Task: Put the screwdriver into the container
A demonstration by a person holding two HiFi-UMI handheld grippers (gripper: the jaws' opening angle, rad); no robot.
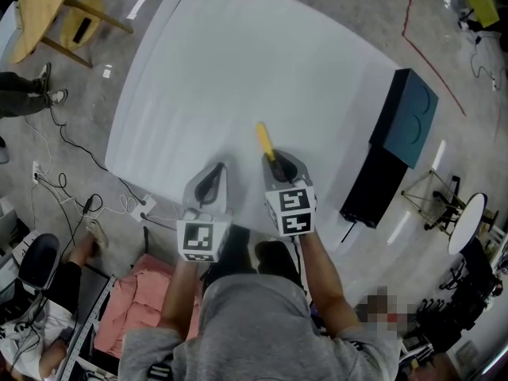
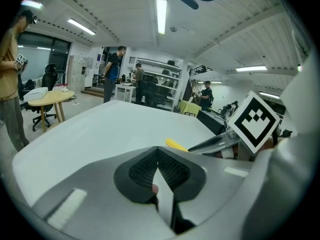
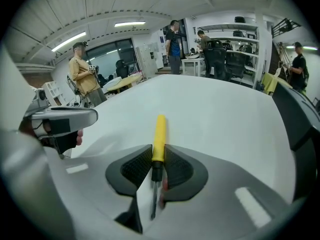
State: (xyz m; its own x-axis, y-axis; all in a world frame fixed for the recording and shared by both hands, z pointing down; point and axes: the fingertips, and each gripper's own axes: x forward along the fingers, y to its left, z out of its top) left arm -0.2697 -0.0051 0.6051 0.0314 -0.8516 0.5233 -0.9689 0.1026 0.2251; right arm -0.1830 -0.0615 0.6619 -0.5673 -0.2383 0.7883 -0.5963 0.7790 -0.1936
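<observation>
The screwdriver, with a yellow handle and a dark shaft, lies on the white table near its front edge. My right gripper is shut on it. In the right gripper view the pads press both sides of the screwdriver's handle where it meets the shaft, at the right gripper's tips. My left gripper hovers just to its left, shut and empty, and its pads meet at the left gripper's tip. A dark teal container stands at the table's right edge.
A black box sits below the teal container at the table's right side. A round wooden table stands on the floor at the far left. Cables and a pink cloth lie near my feet. People stand in the room beyond.
</observation>
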